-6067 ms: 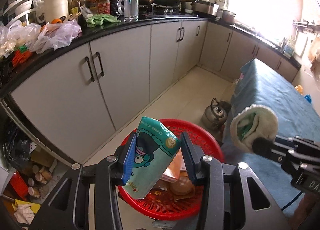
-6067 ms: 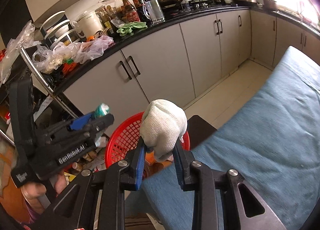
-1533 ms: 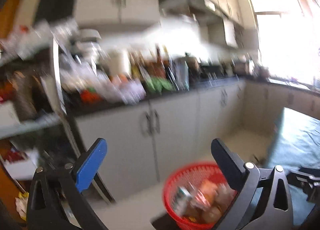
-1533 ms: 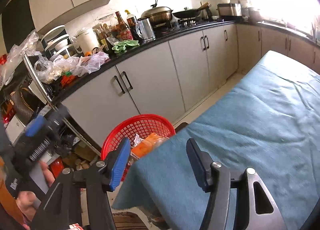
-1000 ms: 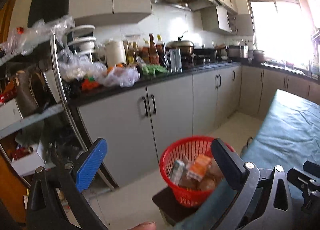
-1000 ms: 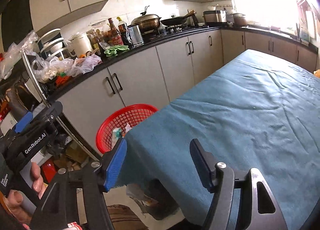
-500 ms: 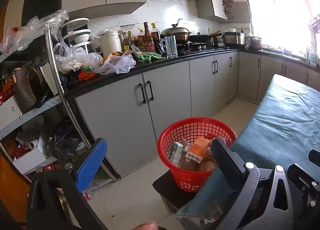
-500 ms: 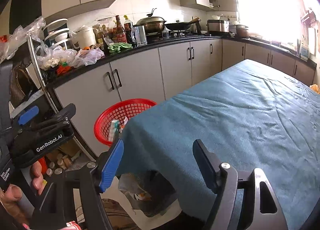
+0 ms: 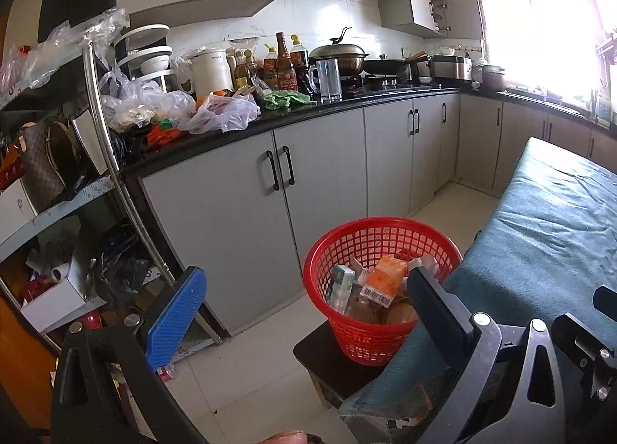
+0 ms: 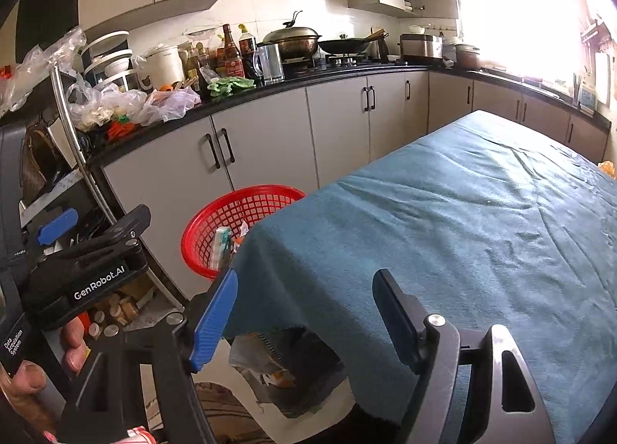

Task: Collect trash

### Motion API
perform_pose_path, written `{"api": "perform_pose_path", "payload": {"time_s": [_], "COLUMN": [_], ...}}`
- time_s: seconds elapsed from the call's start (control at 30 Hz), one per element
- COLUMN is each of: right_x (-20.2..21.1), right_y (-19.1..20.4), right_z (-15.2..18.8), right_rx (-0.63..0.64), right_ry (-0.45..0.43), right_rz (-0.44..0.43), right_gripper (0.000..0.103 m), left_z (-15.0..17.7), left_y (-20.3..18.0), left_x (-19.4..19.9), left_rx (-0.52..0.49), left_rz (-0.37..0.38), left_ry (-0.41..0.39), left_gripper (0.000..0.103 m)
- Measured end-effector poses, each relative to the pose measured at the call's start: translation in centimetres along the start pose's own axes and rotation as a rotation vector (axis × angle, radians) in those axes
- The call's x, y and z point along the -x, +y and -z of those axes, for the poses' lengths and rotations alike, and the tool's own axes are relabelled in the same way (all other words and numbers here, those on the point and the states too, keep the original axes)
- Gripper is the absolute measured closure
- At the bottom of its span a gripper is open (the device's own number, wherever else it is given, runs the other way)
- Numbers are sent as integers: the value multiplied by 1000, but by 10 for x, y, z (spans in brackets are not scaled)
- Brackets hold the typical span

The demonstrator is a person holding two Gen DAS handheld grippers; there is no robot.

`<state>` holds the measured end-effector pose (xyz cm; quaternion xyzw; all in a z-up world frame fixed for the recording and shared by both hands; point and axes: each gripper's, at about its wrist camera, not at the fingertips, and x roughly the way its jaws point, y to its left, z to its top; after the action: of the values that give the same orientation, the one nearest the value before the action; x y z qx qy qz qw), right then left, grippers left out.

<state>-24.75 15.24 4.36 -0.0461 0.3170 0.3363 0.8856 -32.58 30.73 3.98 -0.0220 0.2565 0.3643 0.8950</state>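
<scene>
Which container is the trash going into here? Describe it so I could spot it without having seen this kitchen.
Find the long run of grey cabinets under the black counter, then the corner of the table with the teal cloth. Between them a round red basket stands on a low dark stool, with packets inside. It is the only red mesh thing on the floor side.

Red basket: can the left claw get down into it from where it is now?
Probably yes. The left claw is open and empty, and the red basket has an open top facing it with nothing between; the tablecloth only borders its right side.
</scene>
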Motion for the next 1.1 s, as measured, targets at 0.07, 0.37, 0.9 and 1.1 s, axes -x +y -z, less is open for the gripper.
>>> {"api": "perform_pose_path", "payload": {"time_s": [0.07, 0.37, 0.9, 1.1], "right_x": [-2, -8, -11, -12], "right_y": [2, 4, 5, 7], "right_z": [0, 1, 2, 4], "right_rx": [4, 4, 5, 11], "right_ry": [4, 18, 23, 20], "right_rz": [3, 4, 4, 7], "right_gripper": [26, 26, 26, 26], "left_z": [1, 4, 10, 12], "left_y": [1, 2, 4, 4], "left_x": [-3, -12, -22, -21], "left_rx": [2, 10, 23, 25], "left_rz": [4, 21, 56, 64], "left_ry": [8, 43, 91, 98], "left_gripper": [0, 0, 0, 0]}}
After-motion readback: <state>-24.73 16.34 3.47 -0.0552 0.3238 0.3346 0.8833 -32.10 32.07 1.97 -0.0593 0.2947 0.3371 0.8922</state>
